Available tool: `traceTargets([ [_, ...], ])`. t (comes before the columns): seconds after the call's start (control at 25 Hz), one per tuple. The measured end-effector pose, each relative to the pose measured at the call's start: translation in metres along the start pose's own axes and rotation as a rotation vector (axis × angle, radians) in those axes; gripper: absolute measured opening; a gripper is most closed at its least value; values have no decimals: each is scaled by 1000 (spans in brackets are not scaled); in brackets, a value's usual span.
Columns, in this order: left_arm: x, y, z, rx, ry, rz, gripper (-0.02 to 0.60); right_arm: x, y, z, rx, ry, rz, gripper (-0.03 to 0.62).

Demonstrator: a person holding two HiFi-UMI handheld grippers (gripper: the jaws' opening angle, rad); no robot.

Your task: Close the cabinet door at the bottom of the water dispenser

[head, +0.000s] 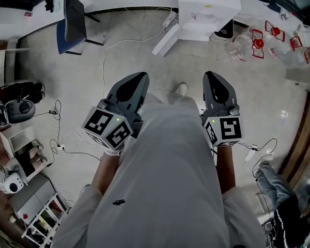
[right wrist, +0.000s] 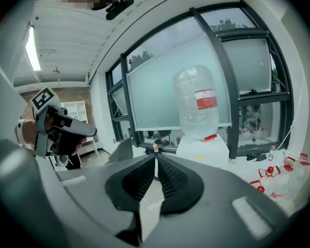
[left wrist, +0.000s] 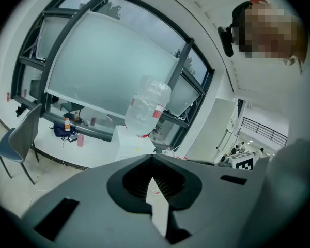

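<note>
The white water dispenser (head: pixel 206 6) stands on the floor at the top of the head view, some way ahead of both grippers. A white panel (head: pixel 165 40) angles out from its lower left; it looks like the open cabinet door. Held side by side in front of the person's grey shirt, my left gripper (head: pixel 135 82) and right gripper (head: pixel 212 78) both point toward the dispenser. Each is shut with nothing between the jaws. In the left gripper view the dispenser (left wrist: pixel 132 143) carries a clear bottle (left wrist: pixel 147 107) beyond the shut left gripper (left wrist: pixel 152 157). The right gripper view shows the same bottle (right wrist: pixel 199 102) past the right gripper (right wrist: pixel 156 157).
A blue chair (head: pixel 72 22) stands at the upper left. Several empty water bottles with red caps (head: pixel 256 43) lie right of the dispenser. Cables (head: pixel 67 143) trail over the floor at left, with shelves and gear beyond. Another person's leg (head: pixel 274 185) shows at lower right.
</note>
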State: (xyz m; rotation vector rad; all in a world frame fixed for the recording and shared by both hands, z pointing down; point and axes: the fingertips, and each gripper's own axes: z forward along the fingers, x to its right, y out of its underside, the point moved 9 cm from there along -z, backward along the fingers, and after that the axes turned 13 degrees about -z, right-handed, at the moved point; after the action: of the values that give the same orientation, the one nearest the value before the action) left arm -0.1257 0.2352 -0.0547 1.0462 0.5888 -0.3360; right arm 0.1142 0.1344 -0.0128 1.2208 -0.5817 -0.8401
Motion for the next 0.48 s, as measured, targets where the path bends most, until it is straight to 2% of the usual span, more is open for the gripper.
traceTargets([
  [0.2, 0, 1, 16, -33, -12, -26, 2, 12, 6, 8, -23, -23, 14, 11],
  [0.48, -14, -4, 37, -78, -23, -31, 2, 20, 8, 19, -60, 0, 87, 10],
])
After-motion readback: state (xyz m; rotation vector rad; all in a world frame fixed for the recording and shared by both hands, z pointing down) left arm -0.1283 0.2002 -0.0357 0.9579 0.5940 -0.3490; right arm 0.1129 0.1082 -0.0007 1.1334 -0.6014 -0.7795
